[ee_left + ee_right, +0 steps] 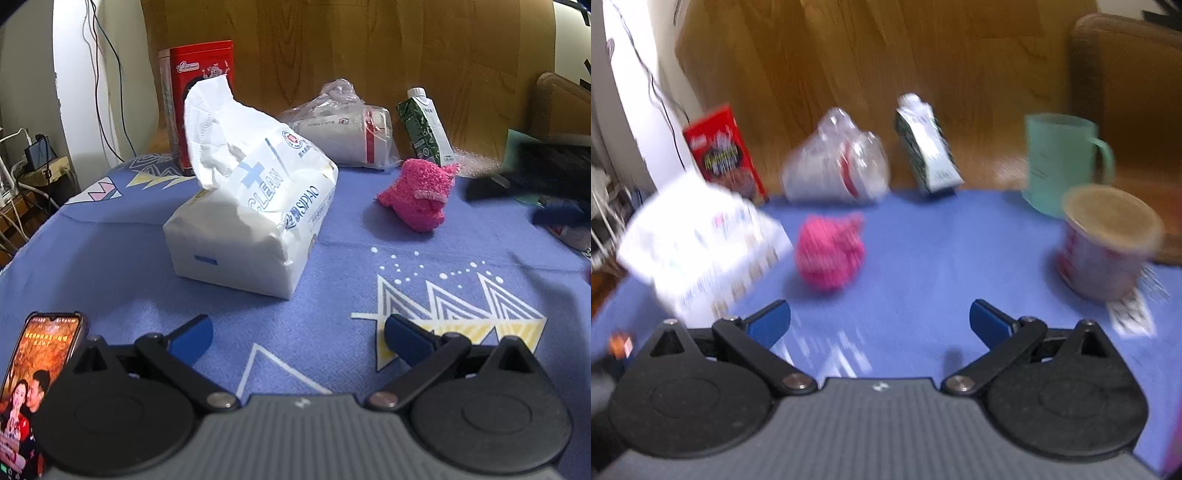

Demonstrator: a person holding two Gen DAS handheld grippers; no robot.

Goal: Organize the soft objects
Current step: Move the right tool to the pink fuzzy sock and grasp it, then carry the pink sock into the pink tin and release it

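A white tissue pack with a tissue sticking up lies on the blue patterned cloth; it also shows blurred in the right wrist view. A pink fuzzy sock bundle lies to its right, and shows in the right wrist view. My left gripper is open and empty, short of the tissue pack. My right gripper is open and empty, short of the pink bundle. The right wrist view is motion-blurred. The right gripper also shows as a dark blur at the left wrist view's right edge.
Along the back stand a red tin, a bagged white cup and a green carton. A teal mug and a lidded cup stand at the right. A phone lies near left.
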